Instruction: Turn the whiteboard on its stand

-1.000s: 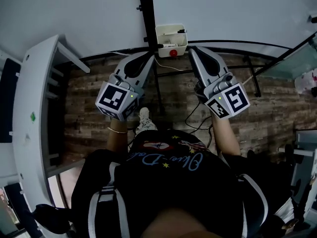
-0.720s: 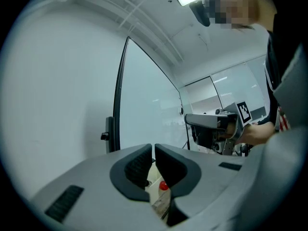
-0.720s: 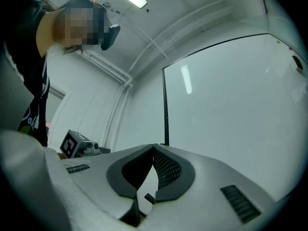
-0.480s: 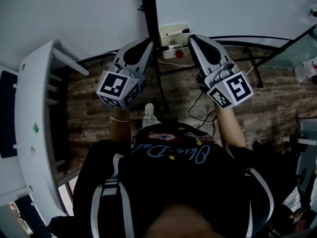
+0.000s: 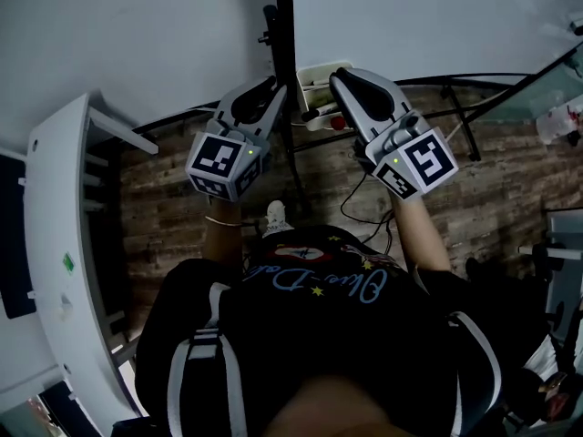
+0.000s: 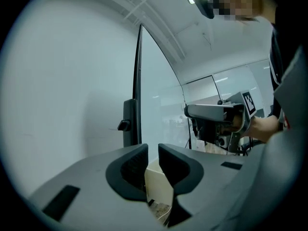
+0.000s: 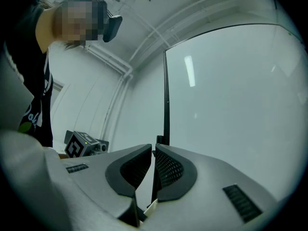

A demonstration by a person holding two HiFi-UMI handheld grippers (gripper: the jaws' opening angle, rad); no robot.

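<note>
The whiteboard [image 5: 428,16] stands in front of me, and a black upright post [image 5: 283,25] of its stand runs down its left edge. A locking knob [image 6: 126,124] sits on that post. A white pen tray [image 5: 310,82] hangs just right of the post. My left gripper [image 5: 276,86] is beside the post; its jaws are opening, with a gap and nothing between them [image 6: 153,150]. My right gripper [image 5: 335,76] is over the tray, shut on nothing. In the right gripper view [image 7: 153,150] the board's black edge [image 7: 166,95] rises just beyond the jaws.
A white desk [image 5: 55,244] runs down the left side. The stand's black legs [image 5: 460,121] and loose cables [image 5: 360,212] lie on the wood-pattern floor. A glass panel [image 5: 537,98] stands at the right. My shoe [image 5: 271,215] is below the post.
Both grippers have come closer to the post and tray, the right one now over the tray.
</note>
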